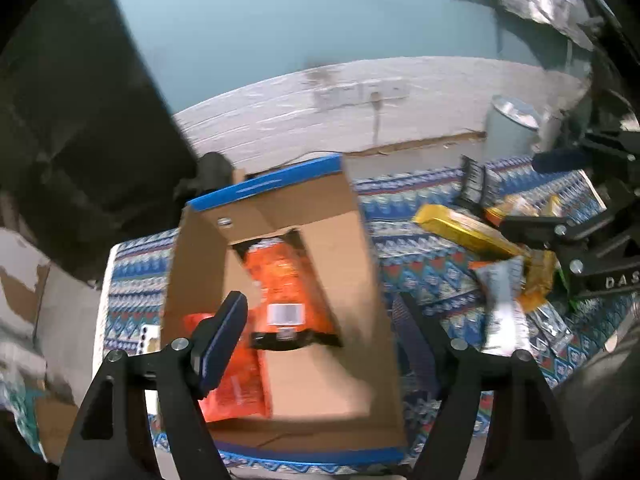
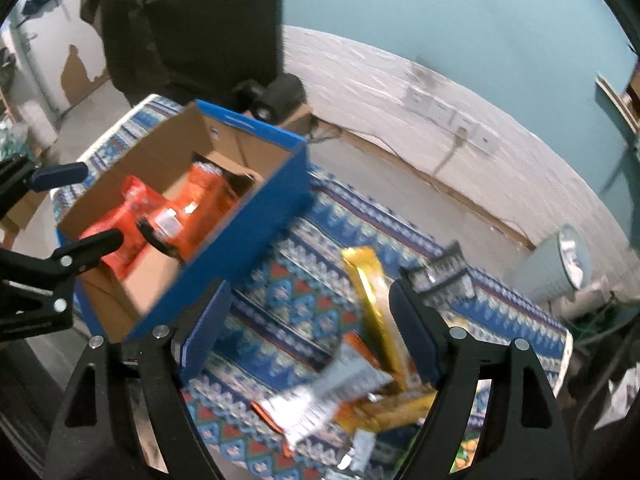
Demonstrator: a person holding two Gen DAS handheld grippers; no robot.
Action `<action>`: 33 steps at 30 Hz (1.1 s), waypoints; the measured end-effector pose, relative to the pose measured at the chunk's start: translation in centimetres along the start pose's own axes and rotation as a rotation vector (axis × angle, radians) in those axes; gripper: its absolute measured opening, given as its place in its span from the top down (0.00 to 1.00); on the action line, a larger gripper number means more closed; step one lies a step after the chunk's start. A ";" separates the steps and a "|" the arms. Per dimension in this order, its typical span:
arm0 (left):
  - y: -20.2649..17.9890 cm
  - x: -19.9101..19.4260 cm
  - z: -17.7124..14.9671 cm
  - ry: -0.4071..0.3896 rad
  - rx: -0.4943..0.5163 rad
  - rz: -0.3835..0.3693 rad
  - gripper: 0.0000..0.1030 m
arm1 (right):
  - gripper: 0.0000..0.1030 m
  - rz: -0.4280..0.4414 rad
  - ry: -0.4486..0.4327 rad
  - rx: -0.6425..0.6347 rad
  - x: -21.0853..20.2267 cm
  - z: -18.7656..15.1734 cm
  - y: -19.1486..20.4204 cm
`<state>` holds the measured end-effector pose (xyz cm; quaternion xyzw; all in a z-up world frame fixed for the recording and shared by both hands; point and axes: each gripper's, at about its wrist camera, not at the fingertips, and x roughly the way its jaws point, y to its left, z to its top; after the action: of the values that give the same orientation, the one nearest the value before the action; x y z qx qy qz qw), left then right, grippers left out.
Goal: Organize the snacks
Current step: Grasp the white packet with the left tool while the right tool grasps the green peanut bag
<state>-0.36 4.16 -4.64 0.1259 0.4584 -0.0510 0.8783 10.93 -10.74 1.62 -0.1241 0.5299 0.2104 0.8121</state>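
Observation:
An open cardboard box (image 1: 360, 248) with blue outer walls (image 2: 256, 224) sits on the patterned cloth. Inside lie two orange snack packets (image 1: 280, 280) (image 2: 192, 208). My left gripper (image 1: 320, 320) hangs open over the box with nothing pinched; it also shows at the left edge of the right wrist view (image 2: 80, 208). My right gripper (image 2: 308, 300) is open above the cloth, just right of the box. A pile of loose snacks lies under it: a gold wrapper (image 2: 372, 292) (image 1: 460, 232), a silver-white packet (image 2: 332, 392) (image 1: 504, 300) and a black packet (image 2: 440, 276) (image 1: 474, 180).
The blue patterned cloth (image 2: 288, 280) covers a small table whose edges are close on all sides. A grey bin (image 2: 560, 264) (image 1: 512, 128) stands on the floor beyond the table. A large dark shape (image 1: 80, 120) rises behind the box.

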 end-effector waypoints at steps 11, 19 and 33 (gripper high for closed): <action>-7.2 1.4 1.2 0.030 0.150 -0.057 0.25 | 0.21 -0.080 0.058 0.106 -0.7 -5.4 -6.7; -11.2 3.5 1.1 0.114 0.187 -0.113 0.24 | 0.21 -0.133 0.138 0.234 -0.4 -9.7 -11.9; -15.9 7.5 1.4 0.209 0.236 -0.111 0.24 | 0.20 -0.255 0.356 0.377 4.6 -16.4 -17.5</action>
<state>1.76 -11.32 -12.80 0.2071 0.5443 -0.1397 0.8009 7.56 -32.18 -9.69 -0.0715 0.6741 -0.0206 0.7349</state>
